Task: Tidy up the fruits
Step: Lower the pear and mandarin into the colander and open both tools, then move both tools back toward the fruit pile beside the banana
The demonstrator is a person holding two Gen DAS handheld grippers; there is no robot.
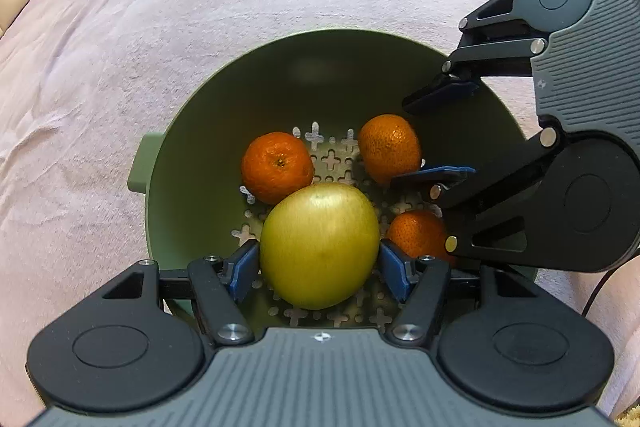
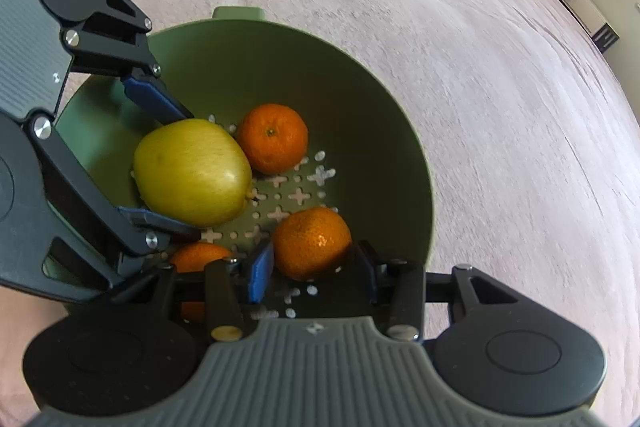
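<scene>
Inside the green colander [image 1: 208, 99] on the pink cloth [image 1: 120, 27], the left gripper [image 1: 319, 263] had its blue pads against both sides of a yellow-green apple [image 1: 319, 245]. The right gripper [image 2: 312, 269] stood spread around one mandarin [image 2: 311, 243], gaps showing. Two more mandarins [image 2: 273, 138] lay nearby.

Three tangerines [image 1: 277, 167] [image 1: 389, 148] [image 1: 418, 233], one yellow-green apple [image 1: 319, 245], one green colander [image 1: 248, 95]
</scene>
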